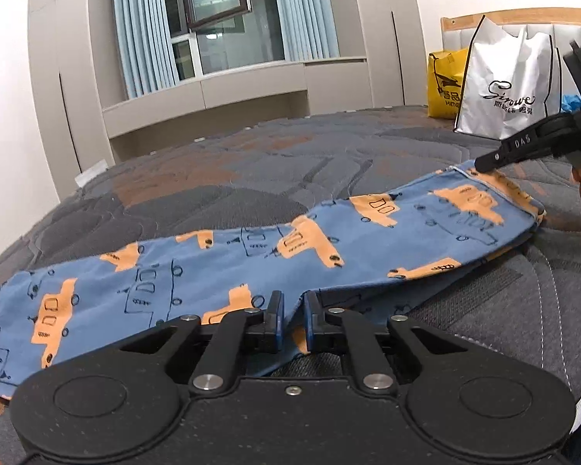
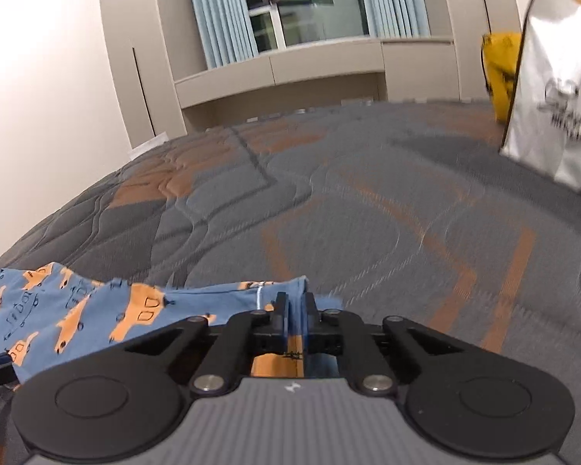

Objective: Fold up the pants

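Since the blue cotton pants with the orange truck print are already doubled leg-on-leg and lying long and flat across the grey-and-orange quilted bed, we reckon we're at the start of the crosswise fold, the one that brings one end over to the other.

Our right gripper is clamped on the far corner of one end, with a strip of blue fabric and its white stitched hem squeezed between the nearly closed fingers. From the left wrist view you can see it biting that corner at the right end of the garment. Our left gripper sits at the near edge around the middle. Its fingers are a little apart, with a wedge of fabric edge in the gap, and honestly we can't tell if it's really pinching or just straddling the cloth.

Next up, we'd guess, is getting the left one properly shut on the near corner of that same end so both corners lift together, then carrying the end over toward the other. Lift with one corner only and the layers will probably slide apart.

A white paper shopping bag and a yellow bag stand at the headboard, well apart from the pants.
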### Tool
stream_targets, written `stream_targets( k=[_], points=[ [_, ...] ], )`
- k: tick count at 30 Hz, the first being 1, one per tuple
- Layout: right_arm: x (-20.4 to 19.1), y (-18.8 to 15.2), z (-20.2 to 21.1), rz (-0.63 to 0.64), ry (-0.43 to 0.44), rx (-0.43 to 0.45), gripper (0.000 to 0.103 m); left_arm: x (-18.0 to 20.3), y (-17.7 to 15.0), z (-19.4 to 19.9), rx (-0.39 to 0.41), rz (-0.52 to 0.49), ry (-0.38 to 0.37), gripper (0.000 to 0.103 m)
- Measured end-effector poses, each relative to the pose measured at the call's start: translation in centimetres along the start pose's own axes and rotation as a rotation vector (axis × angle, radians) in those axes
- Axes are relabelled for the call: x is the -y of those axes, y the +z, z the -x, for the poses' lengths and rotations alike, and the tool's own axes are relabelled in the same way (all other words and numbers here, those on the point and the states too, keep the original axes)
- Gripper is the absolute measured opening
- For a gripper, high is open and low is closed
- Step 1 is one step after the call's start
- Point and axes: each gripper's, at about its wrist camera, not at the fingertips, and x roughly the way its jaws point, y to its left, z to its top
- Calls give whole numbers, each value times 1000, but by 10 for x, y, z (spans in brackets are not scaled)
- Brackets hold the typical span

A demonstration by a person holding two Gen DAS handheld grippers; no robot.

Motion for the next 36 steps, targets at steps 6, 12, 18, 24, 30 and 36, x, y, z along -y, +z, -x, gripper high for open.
stream_targets(
  k=[6,12,18,24,30,36],
  points=[
    [-8,7,1,89,-37,9,6,2,-2,-3,-16,-3,-16,13],
    [2,-4,-14,67,-43,-40,6,2,-5,-8,-38,-8,-17,8],
    [-1,2,2,130,-107,26,0,2,-4,-6,-32,-4,-34,6],
    [11,4,2,78,-51,-15,13,2,-5,-7,-42,6,-47,6],
    [12,-14,22,26,34,-35,39,2,-6,-5,-45,2,-50,6],
    [12,-35,35,10,57,-90,37,4,-6,-7,-44,1,-43,6]
  ],
)
